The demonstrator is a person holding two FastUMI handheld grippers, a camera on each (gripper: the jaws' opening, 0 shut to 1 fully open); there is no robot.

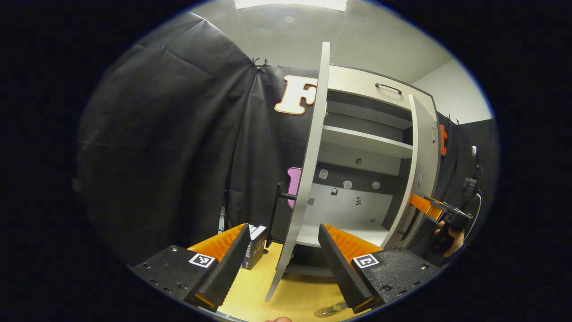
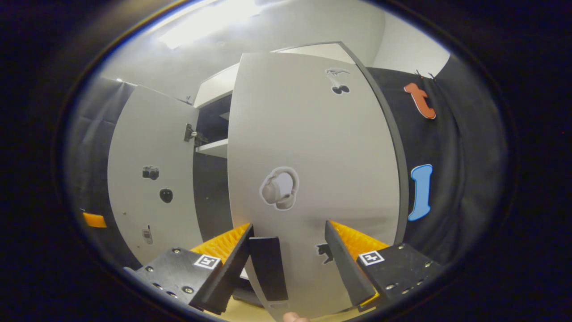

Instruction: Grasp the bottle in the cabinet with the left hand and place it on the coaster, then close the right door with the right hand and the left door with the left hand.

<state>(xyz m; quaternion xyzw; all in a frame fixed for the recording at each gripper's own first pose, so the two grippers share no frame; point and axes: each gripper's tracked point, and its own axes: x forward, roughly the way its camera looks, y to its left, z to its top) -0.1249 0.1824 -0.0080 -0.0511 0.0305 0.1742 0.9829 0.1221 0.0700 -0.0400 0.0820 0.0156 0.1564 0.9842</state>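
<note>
Grey door [image 2: 313, 179] before right hand-held gripper [image 2: 288, 264]

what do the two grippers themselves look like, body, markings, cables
Each gripper has two wedge-shaped fingers with ribbed inner faces on black textured blocks held by screws, each block bearing a square black-and-white tag. That holds for the left gripper and the right gripper. In the left gripper view, the right gripper's dark body trails a black cable.

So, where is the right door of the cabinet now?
In the right gripper view the right door stands directly ahead of the right gripper, partly open. In the left gripper view it is on the cabinet's right side, beside the right gripper.
</note>
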